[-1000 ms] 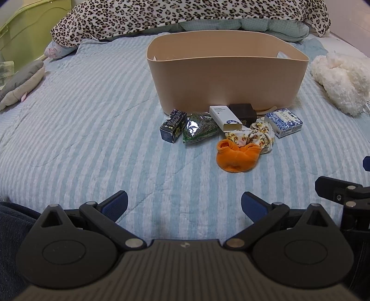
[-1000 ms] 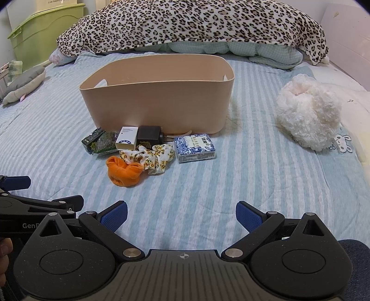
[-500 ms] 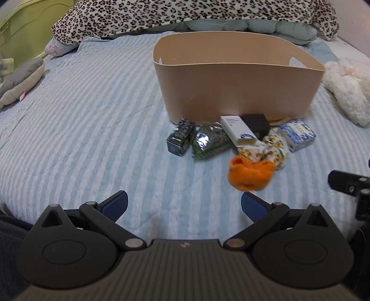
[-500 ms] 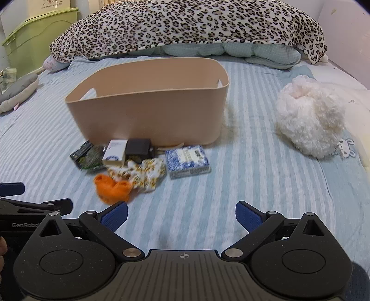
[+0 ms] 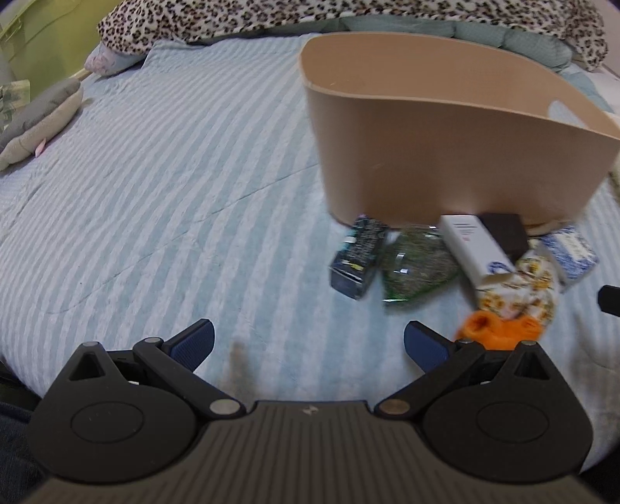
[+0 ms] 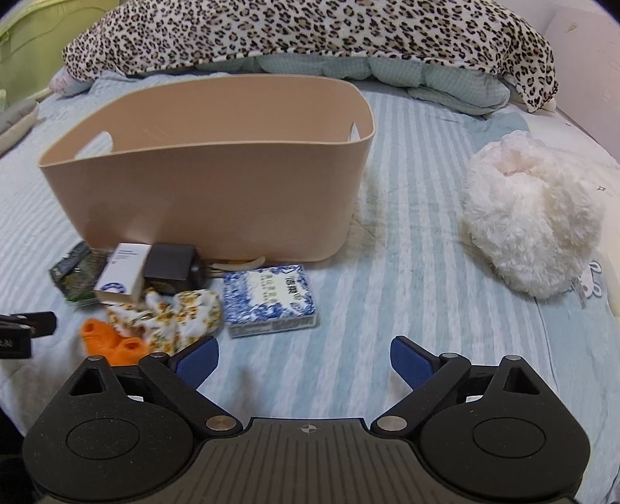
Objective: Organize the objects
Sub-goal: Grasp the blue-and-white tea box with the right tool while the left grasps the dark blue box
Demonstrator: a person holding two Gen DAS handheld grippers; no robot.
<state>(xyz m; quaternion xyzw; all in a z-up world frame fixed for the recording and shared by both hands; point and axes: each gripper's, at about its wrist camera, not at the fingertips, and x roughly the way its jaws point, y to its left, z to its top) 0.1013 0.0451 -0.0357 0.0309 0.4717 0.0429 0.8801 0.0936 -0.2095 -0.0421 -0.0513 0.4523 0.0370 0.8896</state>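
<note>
Bed (image 6: pixel 407 271) covered by blue-and-white striped quilt. Leopard-print blanket (image 6: pixel 310 35) heaped at its far end. Green container (image 5: pixel 42 42) beside bed, left. Pale wall (image 6: pixel 593 50) at right.

Chinese characters, too blurred to read, mark the blue-patterned box (image 6: pixel 270 300)

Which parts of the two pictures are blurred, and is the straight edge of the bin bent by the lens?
Left wrist view: the small items, such as the white box and the orange sock, are smeared by motion; the left tool is sharp. Right wrist view: milder blur on the blue patterned box; the right tool is sharp. In both views the fisheye lens bows the rim of the beige bin.
</note>
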